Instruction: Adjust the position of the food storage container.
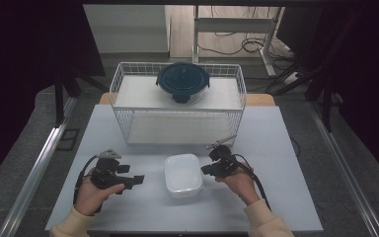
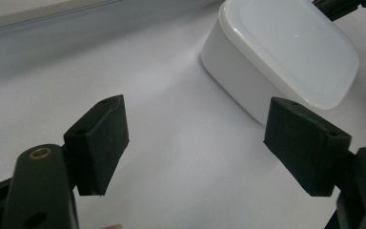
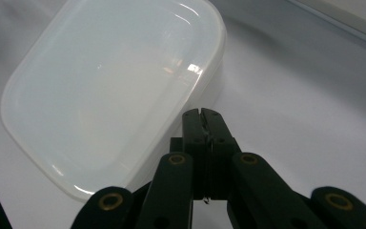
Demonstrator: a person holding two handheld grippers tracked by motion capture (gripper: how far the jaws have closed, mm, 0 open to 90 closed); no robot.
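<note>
- Two hands come in from the near edge of the bench (image 1: 276, 197), and each one carries a hand-held gripper.
- Left hand-held gripper (image 1: 137, 180) sits to the left of the white box (image 1: 183, 175). Its jaws are wide open and hold nothing. They point toward the box, with bare bench between.
- Right hand-held gripper (image 1: 205, 170) is the nearer one. Its jaws are shut tight with nothing in them, and the tips sit just beside the right edge of the box, maybe touching.
- White box lies between the two, lid on, its long side running away from the person.
- Behind it stands a white wire rack (image 1: 177, 103), well apart.
- On top of the rack rests a round dark-lidded bowl (image 1: 182, 82).
- Nothing blocks the way to the box.
</note>
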